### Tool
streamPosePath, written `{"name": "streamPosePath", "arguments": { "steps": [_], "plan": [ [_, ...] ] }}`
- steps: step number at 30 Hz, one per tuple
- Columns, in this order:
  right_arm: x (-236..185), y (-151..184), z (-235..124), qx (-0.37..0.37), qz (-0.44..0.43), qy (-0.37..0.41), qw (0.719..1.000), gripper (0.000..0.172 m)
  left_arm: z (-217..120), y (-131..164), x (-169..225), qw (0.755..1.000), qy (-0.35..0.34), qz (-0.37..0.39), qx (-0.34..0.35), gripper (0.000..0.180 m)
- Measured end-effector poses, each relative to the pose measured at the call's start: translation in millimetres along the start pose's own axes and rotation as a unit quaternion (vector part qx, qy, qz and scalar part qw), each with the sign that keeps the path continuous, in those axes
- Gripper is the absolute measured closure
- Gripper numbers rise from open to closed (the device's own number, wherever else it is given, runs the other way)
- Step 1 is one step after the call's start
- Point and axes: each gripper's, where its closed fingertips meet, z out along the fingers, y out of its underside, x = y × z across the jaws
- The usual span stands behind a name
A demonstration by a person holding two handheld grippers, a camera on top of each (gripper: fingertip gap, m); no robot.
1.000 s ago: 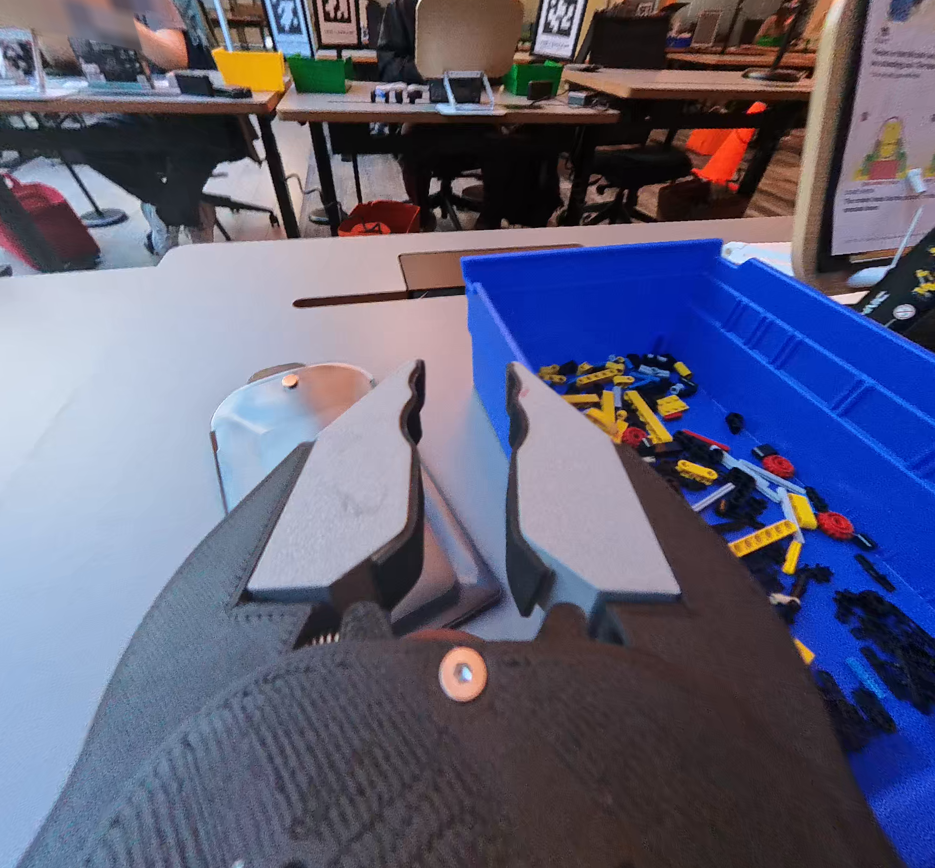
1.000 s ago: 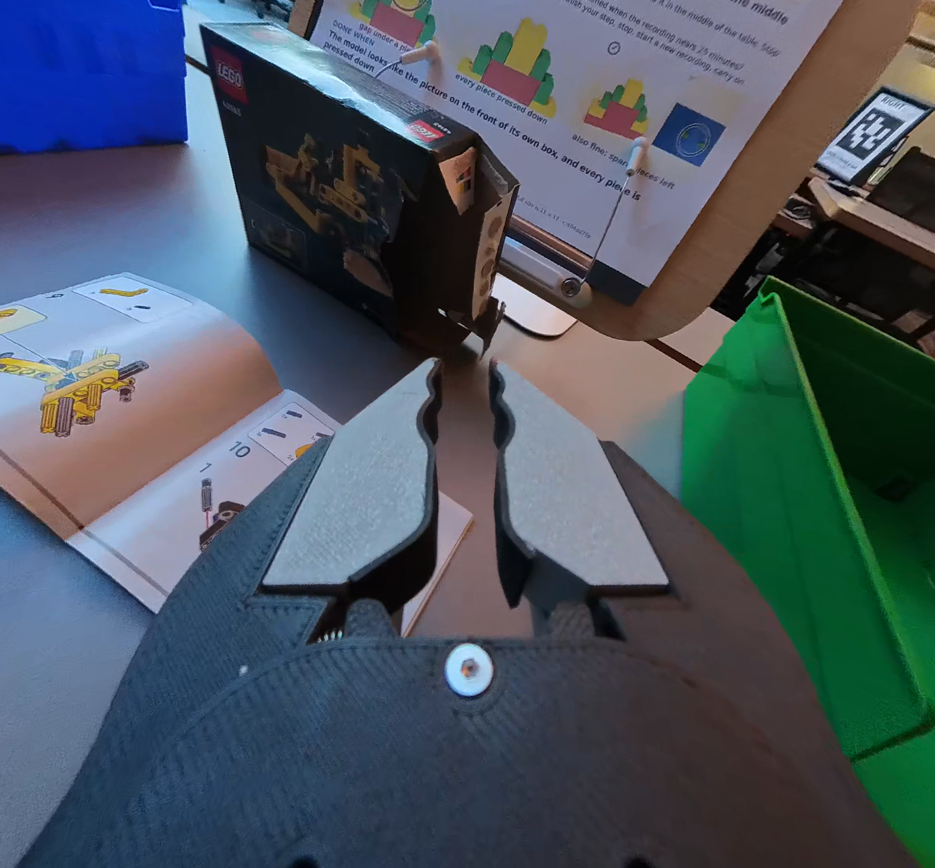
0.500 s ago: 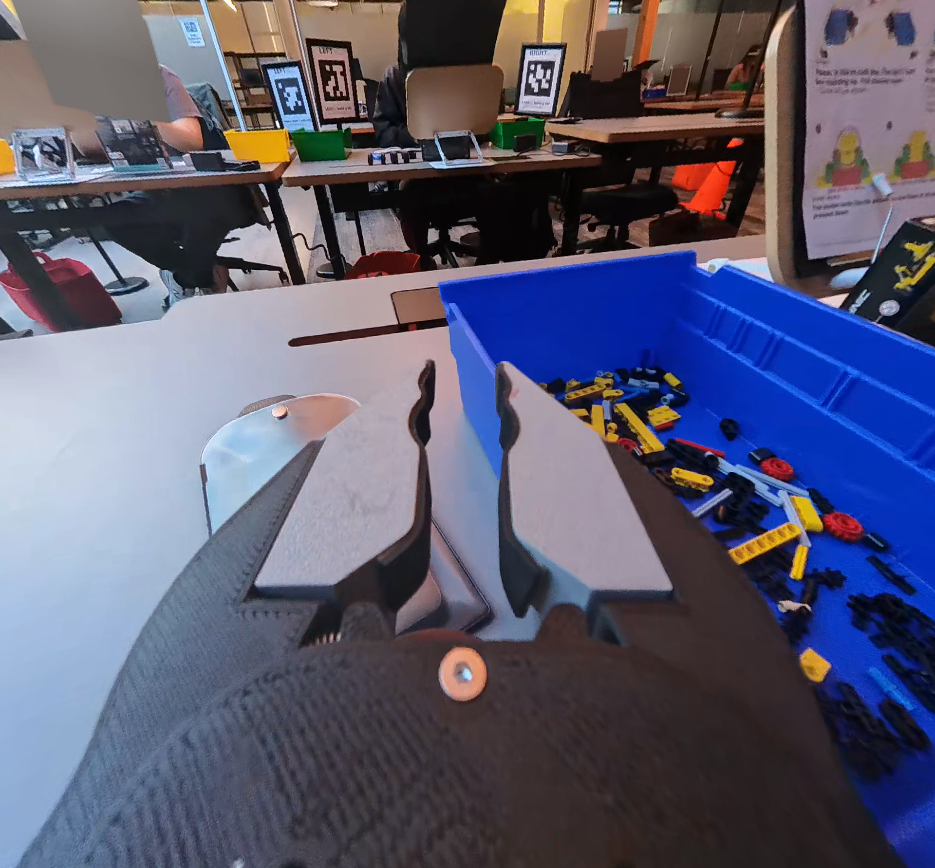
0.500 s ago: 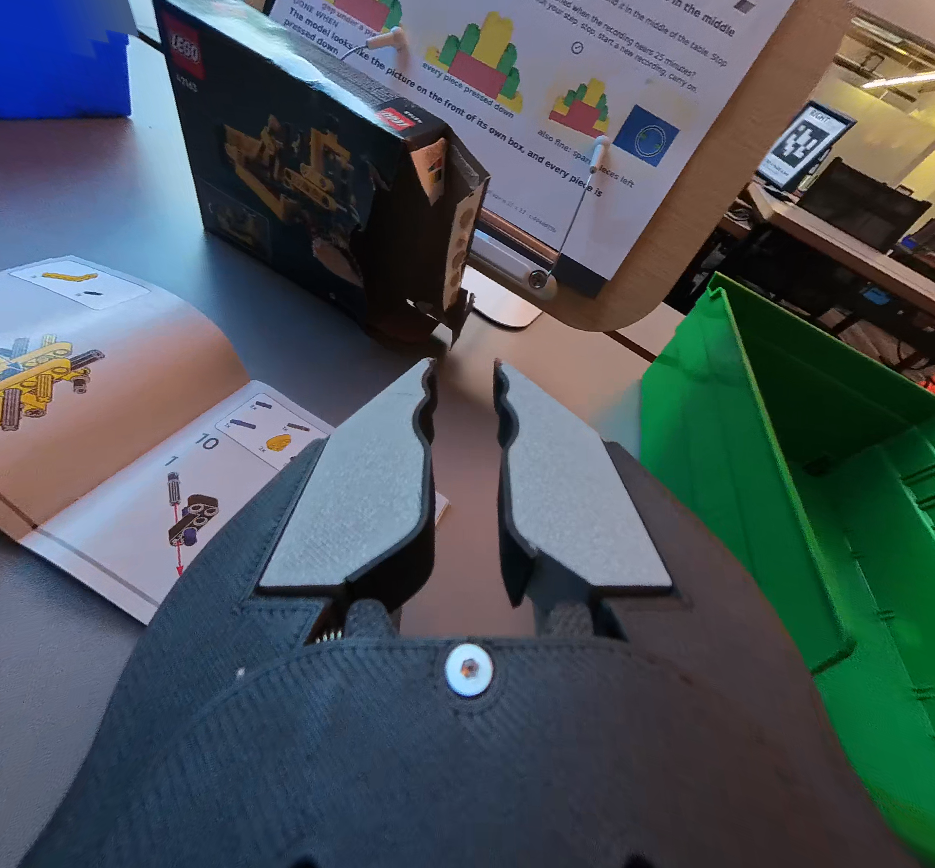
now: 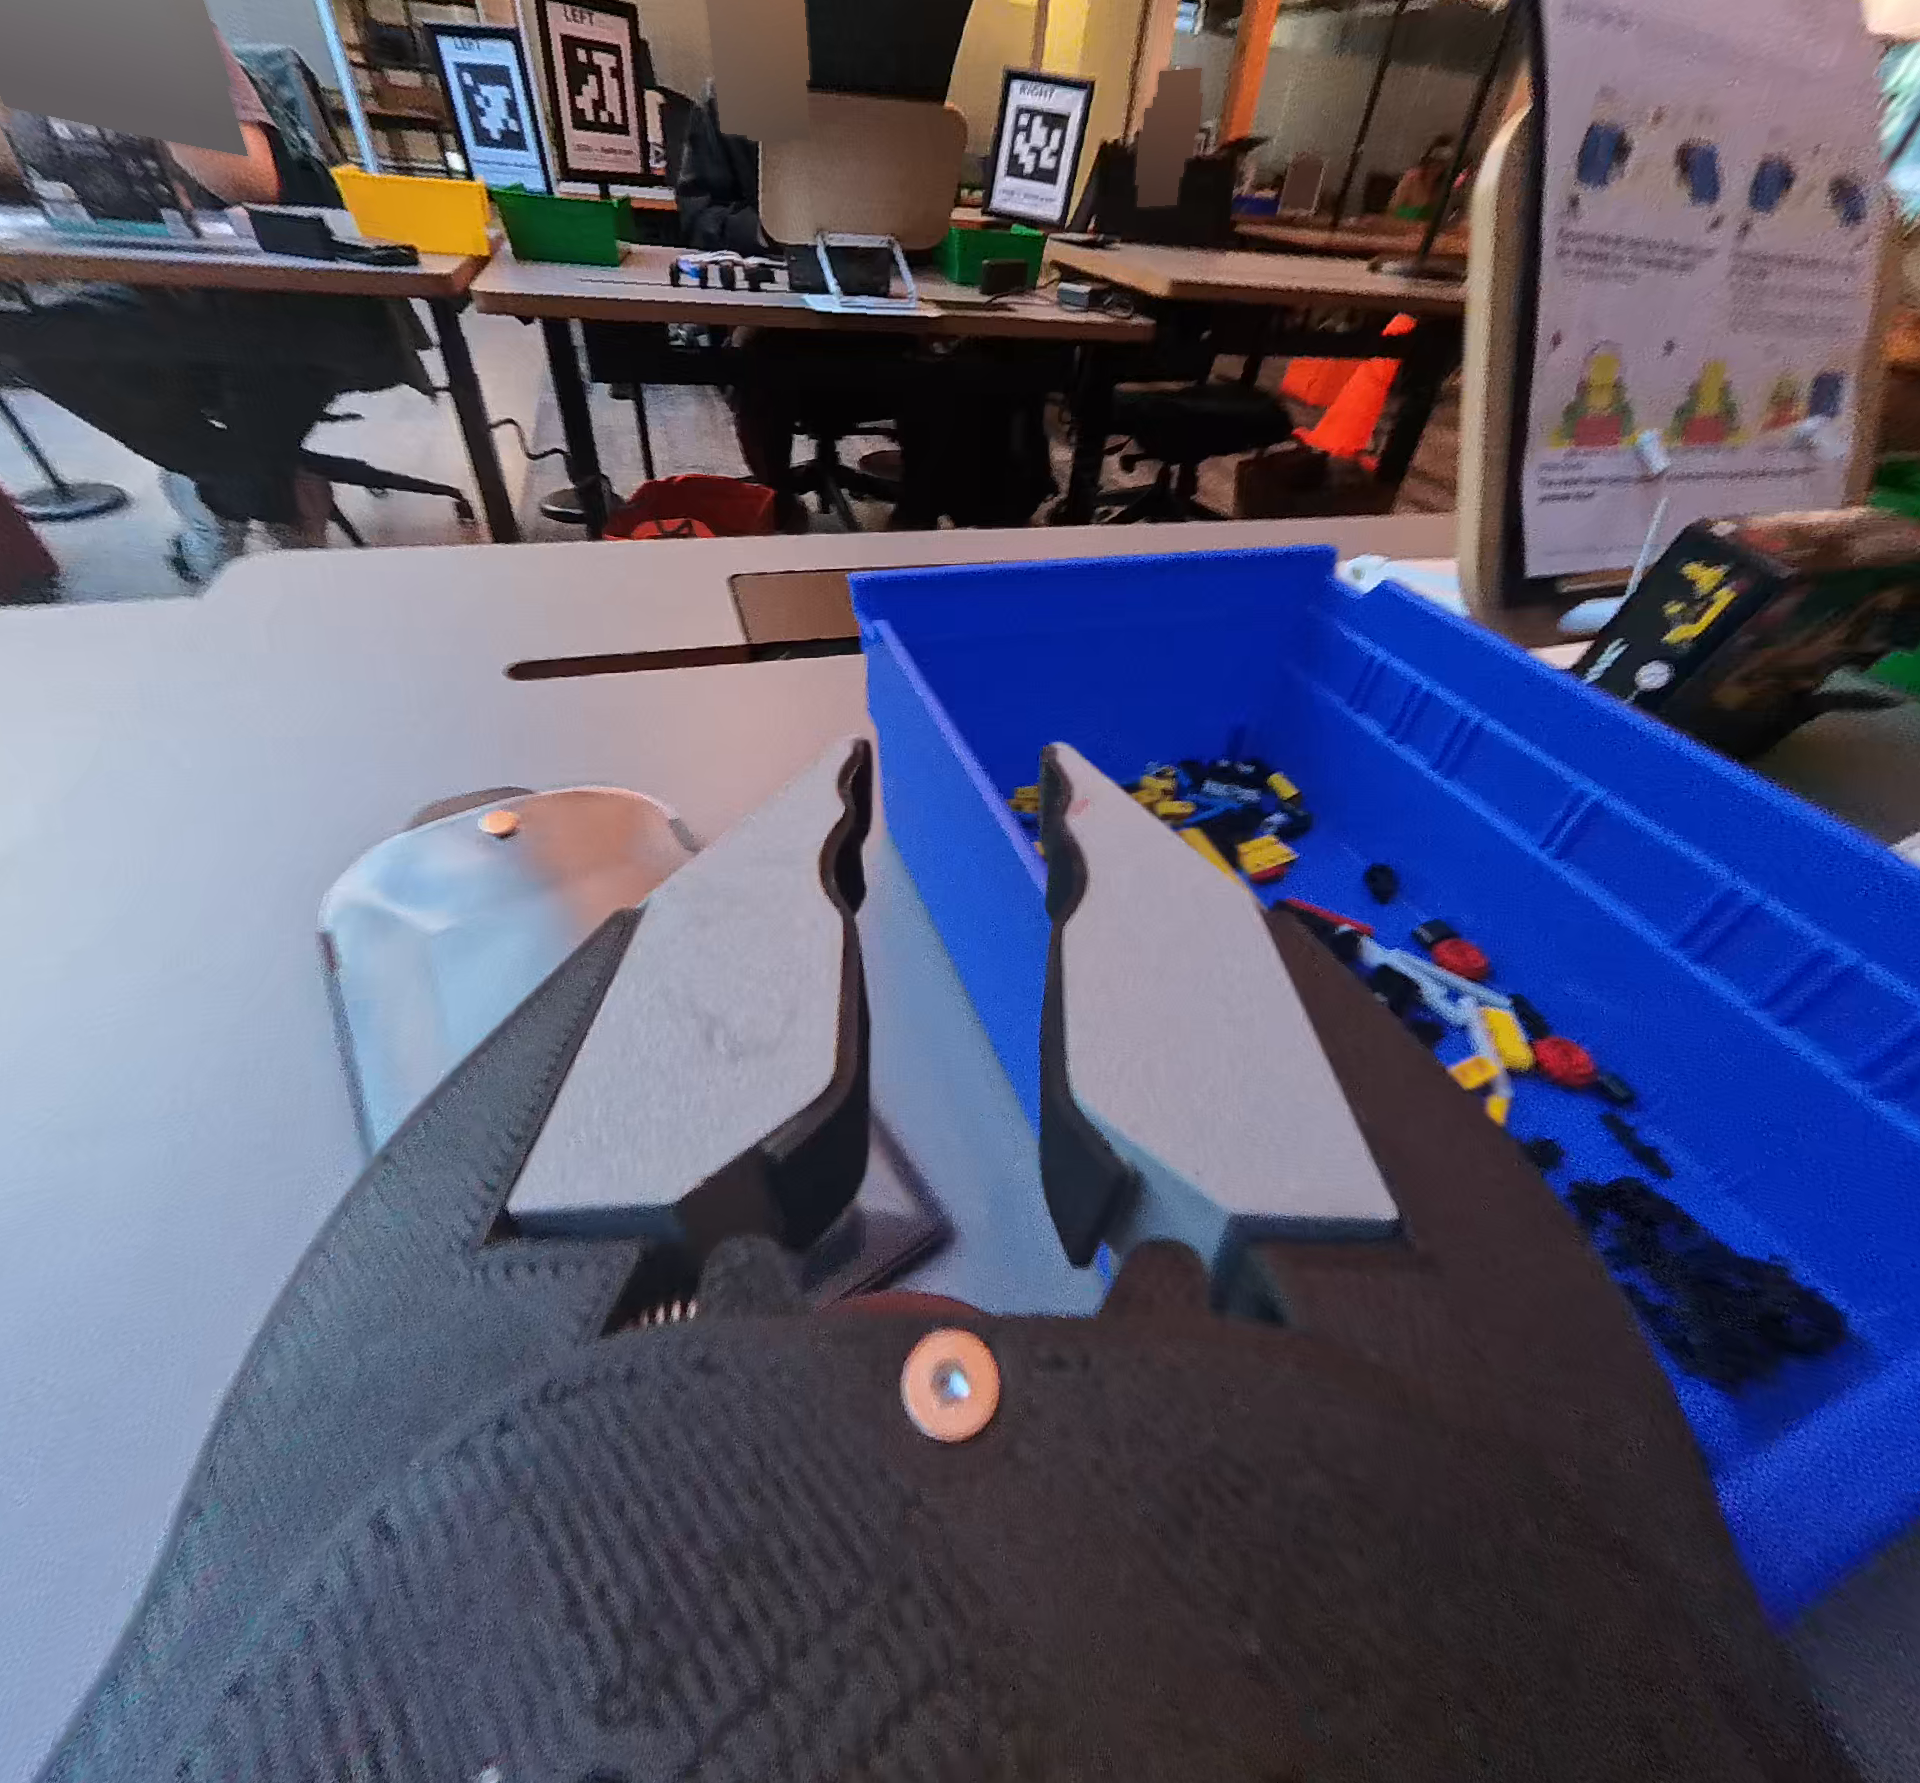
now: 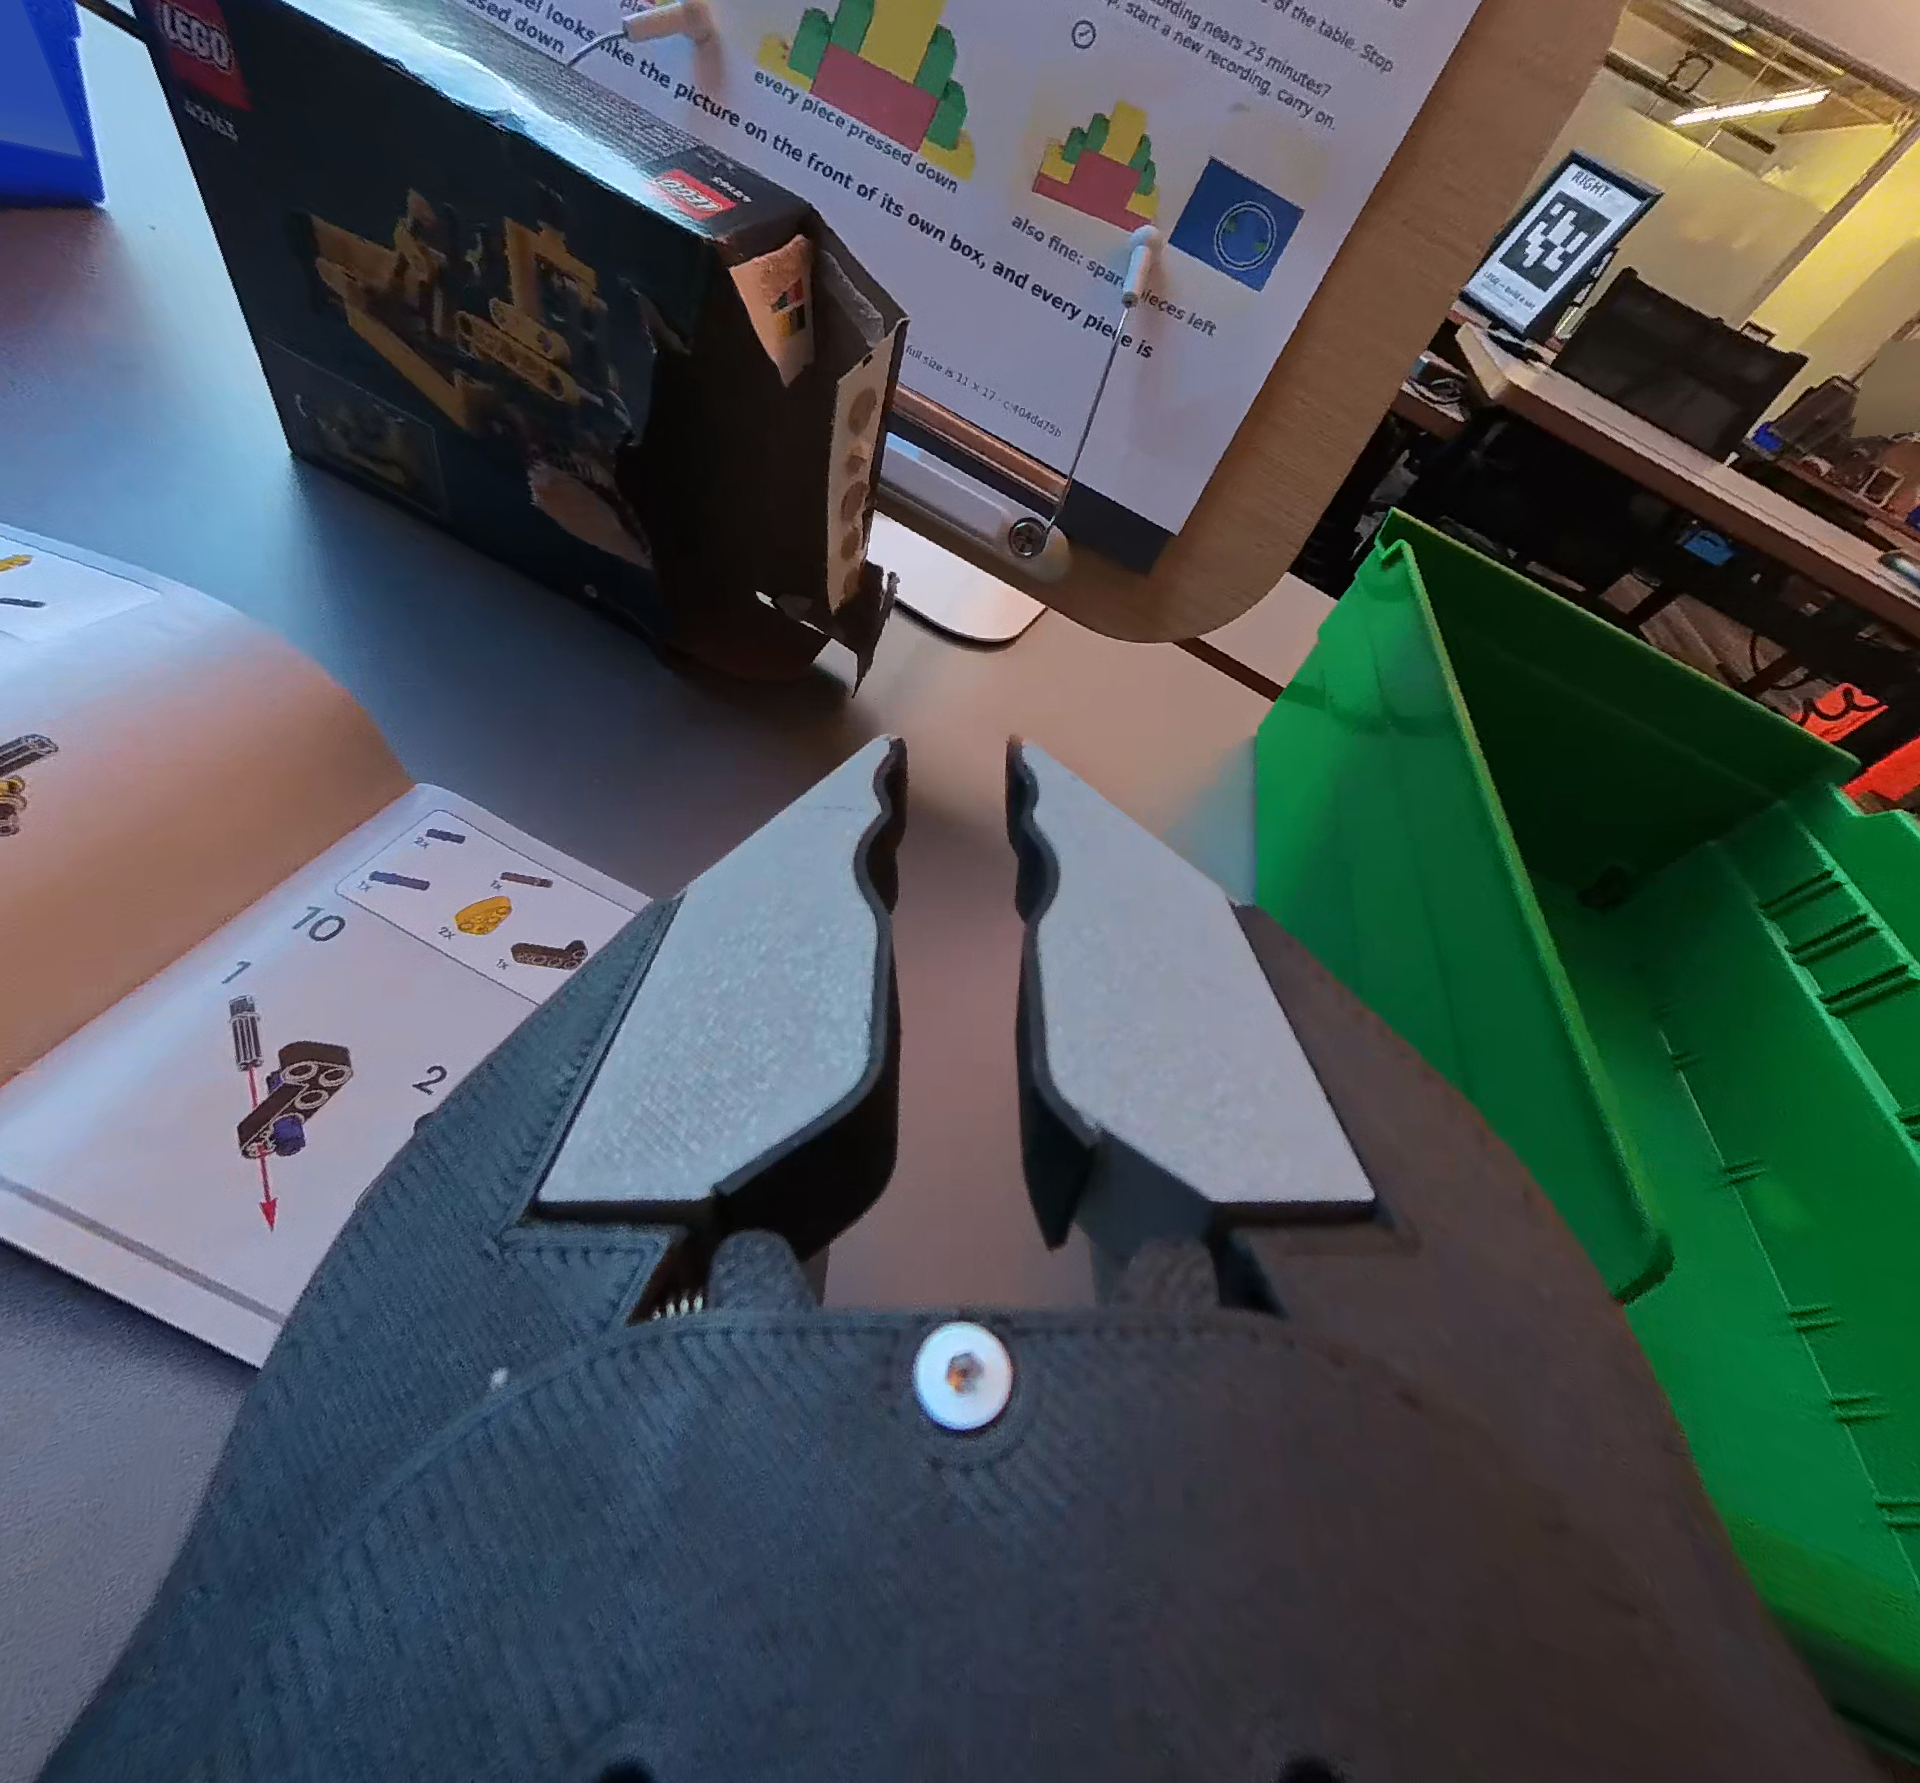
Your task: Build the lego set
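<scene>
Loose bricks (image 5: 1434, 985) in bin (image 5: 1558, 798), box (image 6: 499, 299) behind open booklet (image 6: 260, 954)

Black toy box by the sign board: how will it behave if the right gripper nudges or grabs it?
The black toy box stands on a narrow edge, so a high push likely tips it. Its torn end flap suggests thin cardboard that may crush. Probably light, if the blue bin's pieces came from it.

An open-plan office lab: rows of desks (image 5: 790, 299), marker boards (image 5: 597, 86), parts bins (image 5: 410, 211).
</scene>
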Motion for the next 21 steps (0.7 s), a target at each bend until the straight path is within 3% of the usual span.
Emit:
{"name": "streamPosePath", "arguments": {
  "steps": [1, 3, 5, 6, 8, 10, 13, 15, 18, 20, 21],
  "plan": [
    [0, 0, 0, 0.000, 0.001, -0.001, 1.000, 0.156, -2, -2, -4, 1.000, -0.015, 0.021, -0.001, 0.152],
    [-1, -1, 0, 0.004, 0.001, -0.005, 1.000, 0.157, -6, -18, -12, 0.998, -0.038, 0.041, 0.014, 0.159],
    [-4, -3, 0, 0.008, 0.006, -0.014, 1.000, 0.158, 1, -42, -1, 0.998, -0.013, 0.061, -0.011, 0.166],
    [-5, -4, 0, 0.011, 0.009, -0.020, 1.000, 0.158, 11, -50, 10, 0.994, 0.008, 0.095, -0.048, 0.180],
    [-7, -7, -2, 0.021, 0.015, -0.029, 0.999, 0.160, 41, -44, 29, 0.965, 0.043, 0.189, -0.175, 0.180],
    [-9, -9, -3, 0.028, 0.024, -0.040, 0.999, 0.160, 70, -15, 44, 0.906, 0.087, 0.272, -0.312, 0.180],
    [-10, -11, -5, 0.036, 0.040, -0.052, 0.997, 0.162, 115, 24, 20, 0.805, 0.041, 0.401, -0.436, 0.180],
    [-12, -13, -7, 0.045, 0.050, -0.064, 0.996, 0.163, 128, 56, 1, 0.739, 0.017, 0.439, -0.511, 0.180],
    [-13, -16, -13, 0.056, 0.062, -0.076, 0.994, 0.164, 134, 94, -4, 0.689, 0.027, 0.462, -0.558, 0.180],
    [-12, -18, -17, 0.066, 0.076, -0.083, 0.991, 0.164, 139, 103, -18, 0.641, -0.003, 0.515, -0.570, 0.180],
    [-11, -20, -18, 0.072, 0.085, -0.086, 0.990, 0.164, 136, 108, -25, 0.603, -0.018, 0.537, -0.590, 0.180]
  ]
}}
